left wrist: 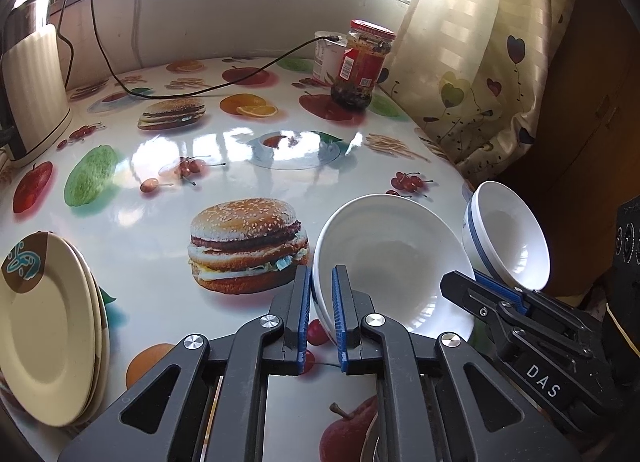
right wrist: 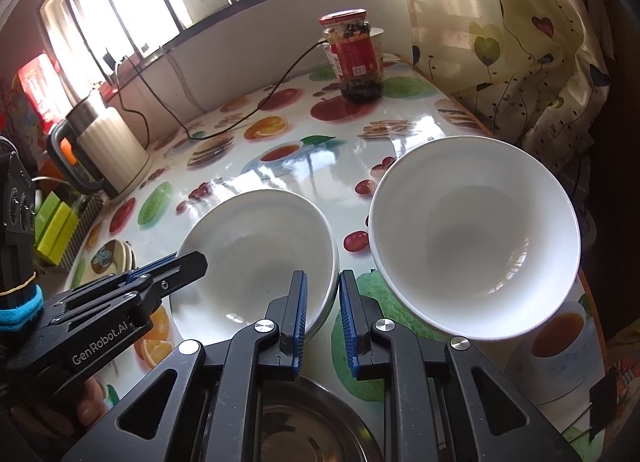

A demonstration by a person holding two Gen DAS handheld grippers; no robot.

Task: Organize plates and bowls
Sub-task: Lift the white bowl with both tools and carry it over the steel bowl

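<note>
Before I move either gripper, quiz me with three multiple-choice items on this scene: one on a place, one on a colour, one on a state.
1. Where is the red-lidded jar?
A. At the far side of the table, by the curtain
B. Inside a bowl
C. On the stack of plates

2. What colour are the bands on the outside of the smaller bowl?
A. Red
B. Blue
C. Green

3. What is the left gripper doing?
A. Hanging wide open above the kettle
B. Closed on the jar's lid
C. Closed on the rim of the larger white bowl

Answers:
1 A, the jar stands upright at the table's far edge, next to the curtain.
2 B, blue stripes run under its rim in the left wrist view.
3 C, the bowl's rim sits between its two blue pads.
</note>
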